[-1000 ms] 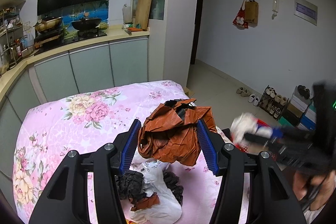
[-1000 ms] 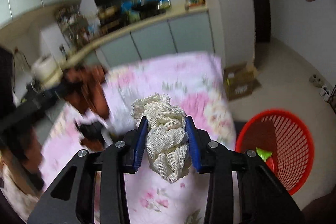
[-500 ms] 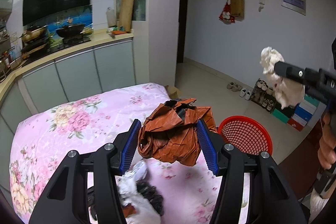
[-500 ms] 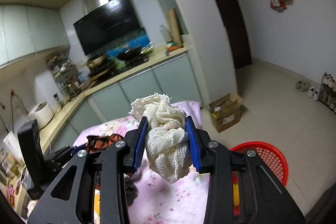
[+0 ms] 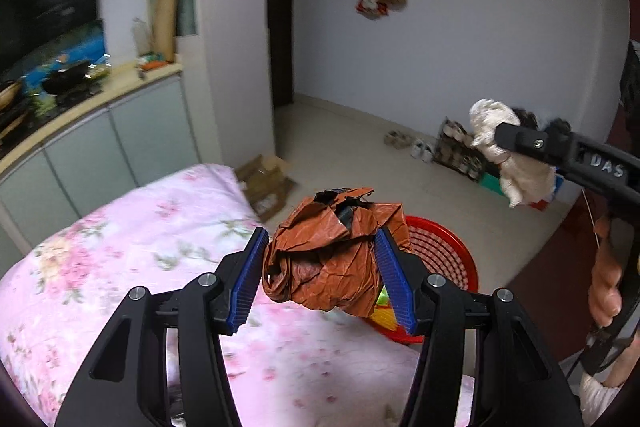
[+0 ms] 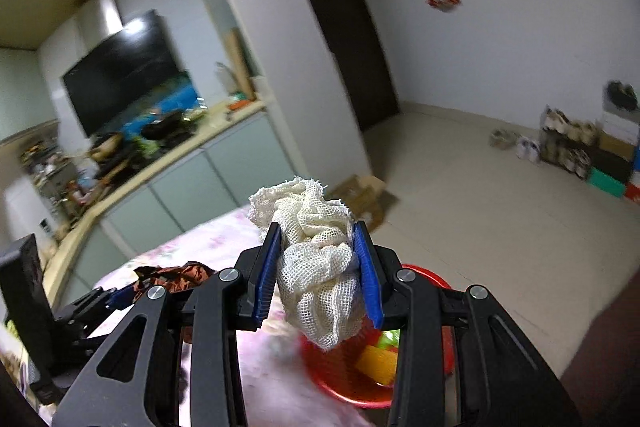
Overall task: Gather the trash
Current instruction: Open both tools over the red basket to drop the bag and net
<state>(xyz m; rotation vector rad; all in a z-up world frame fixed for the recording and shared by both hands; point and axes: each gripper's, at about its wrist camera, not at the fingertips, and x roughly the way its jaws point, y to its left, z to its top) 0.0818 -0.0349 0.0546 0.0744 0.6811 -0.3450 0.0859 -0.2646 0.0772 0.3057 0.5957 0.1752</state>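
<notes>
Crumpled orange-brown wrapper (image 5: 328, 259) and wadded white mesh (image 6: 320, 267), both clamped.

We see the left gripper (image 5: 322, 277) clamping a crumpled brown wrapper (image 5: 332, 263) above the red basket (image 5: 444, 259), beside the floral-covered table (image 5: 120, 247); the right gripper (image 5: 508, 143) holds a white mesh wad (image 5: 520, 171) aloft

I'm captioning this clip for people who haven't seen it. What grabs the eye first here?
The crumpled orange-brown wrapper clamped in the left gripper, over the pink floral cloth. Next, the white mesh wad pinched in the right gripper. Below both sits the red basket on the floor, already holding yellow and green scraps.
</notes>
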